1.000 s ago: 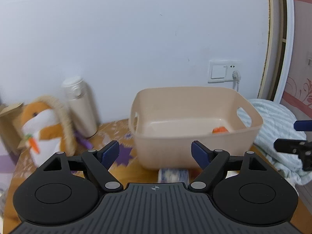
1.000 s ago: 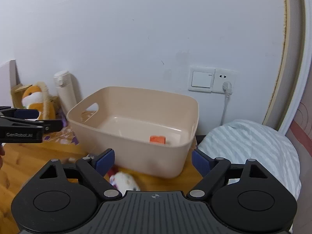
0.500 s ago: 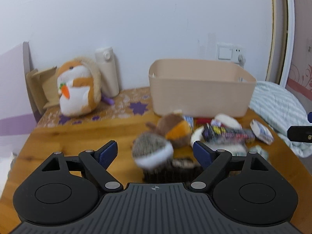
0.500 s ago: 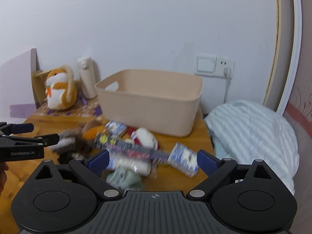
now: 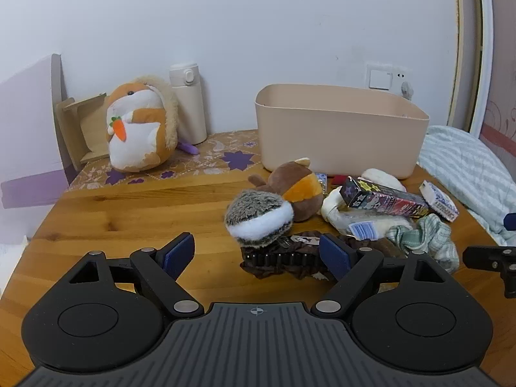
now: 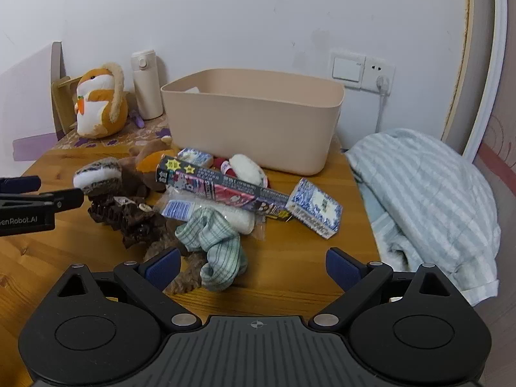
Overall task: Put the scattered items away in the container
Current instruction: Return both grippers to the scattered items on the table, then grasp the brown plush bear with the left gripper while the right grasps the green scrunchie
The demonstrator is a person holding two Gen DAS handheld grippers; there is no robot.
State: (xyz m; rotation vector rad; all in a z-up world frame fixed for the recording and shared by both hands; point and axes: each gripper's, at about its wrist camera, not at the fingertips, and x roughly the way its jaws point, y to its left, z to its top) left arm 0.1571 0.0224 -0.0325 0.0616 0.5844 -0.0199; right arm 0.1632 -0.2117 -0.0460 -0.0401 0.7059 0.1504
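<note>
Beige container point(image 5: 338, 135) now sits farther off, scattered items nearer.

**Legible markings in the scene**

Only one text could be read. In the right wrist view, white lettering "enRobot.AI", its first letter cut off by the frame edge, stood on the black side of the left gripper point(image 6: 35, 200). The long dark box point(image 6: 222, 187) carried yellow star emblems and cartoon figures, but its print was too small to read. The blue-and-white packet point(image 6: 314, 208) and the blue-striped label point(image 6: 177, 209) on a clear wrapper likewise bore print that stayed illegible.
</note>
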